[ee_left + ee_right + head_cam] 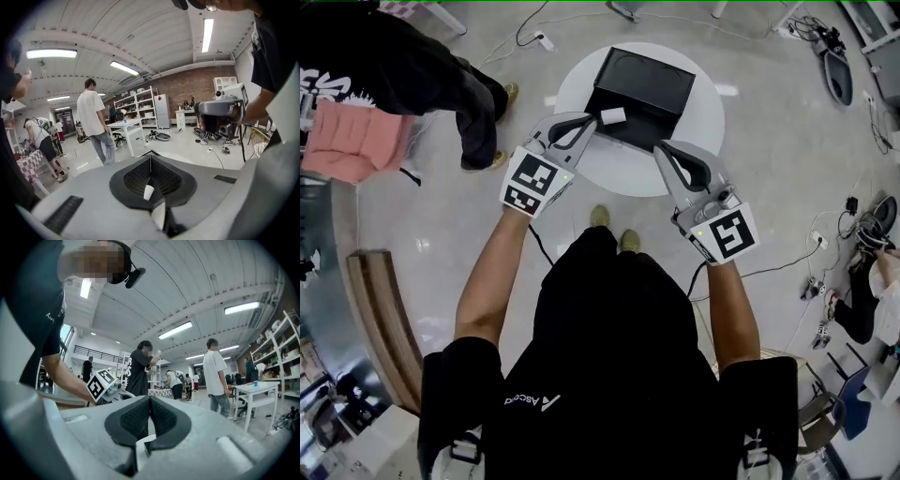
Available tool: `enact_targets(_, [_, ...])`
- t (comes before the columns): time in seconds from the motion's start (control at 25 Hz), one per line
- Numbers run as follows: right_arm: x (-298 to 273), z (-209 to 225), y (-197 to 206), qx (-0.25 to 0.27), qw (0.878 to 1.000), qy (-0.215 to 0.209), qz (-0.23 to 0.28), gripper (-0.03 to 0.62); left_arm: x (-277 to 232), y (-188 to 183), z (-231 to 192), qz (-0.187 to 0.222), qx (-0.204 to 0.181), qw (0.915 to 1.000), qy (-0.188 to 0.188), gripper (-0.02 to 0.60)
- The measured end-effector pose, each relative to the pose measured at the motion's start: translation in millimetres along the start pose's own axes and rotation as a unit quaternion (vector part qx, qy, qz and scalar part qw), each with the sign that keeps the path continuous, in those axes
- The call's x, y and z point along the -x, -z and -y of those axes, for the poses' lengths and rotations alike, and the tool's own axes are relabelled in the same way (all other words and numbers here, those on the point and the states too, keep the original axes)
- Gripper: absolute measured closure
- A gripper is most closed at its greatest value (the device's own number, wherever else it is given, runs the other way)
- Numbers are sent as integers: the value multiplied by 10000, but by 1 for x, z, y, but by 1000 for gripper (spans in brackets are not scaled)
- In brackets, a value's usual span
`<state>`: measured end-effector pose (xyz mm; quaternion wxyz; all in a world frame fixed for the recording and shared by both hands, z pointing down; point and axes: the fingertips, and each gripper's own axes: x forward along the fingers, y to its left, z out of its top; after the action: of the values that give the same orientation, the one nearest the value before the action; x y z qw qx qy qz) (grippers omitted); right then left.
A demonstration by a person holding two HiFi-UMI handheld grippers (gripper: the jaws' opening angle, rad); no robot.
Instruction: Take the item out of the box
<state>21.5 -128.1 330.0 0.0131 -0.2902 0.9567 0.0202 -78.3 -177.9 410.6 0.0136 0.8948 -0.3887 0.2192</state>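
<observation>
Left claw point(589, 123) clenched beside white item point(613, 115); right claw point(661, 149) clenched near black box point(643, 84).

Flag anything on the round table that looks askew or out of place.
Nothing is spilled or damaged. The black box sits turned at an angle on the round table, and a small white item lies at its near edge.
</observation>
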Motion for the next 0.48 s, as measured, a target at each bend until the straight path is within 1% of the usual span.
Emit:
enact_targets(0.2, [-13, 19, 24, -32, 9991, 323, -257, 594, -39, 30, -13, -485, -263, 9982, 230, 580])
enact_targets(0.36, [-39, 26, 44, -81, 9975, 549, -441, 594, -56, 69, -36, -973, -481, 9936, 328, 578])
enact_targets(0.48, [-49, 30, 55, -74, 9952, 755, -614, 594, -73, 90, -43, -1200, -559, 9897, 541, 568])
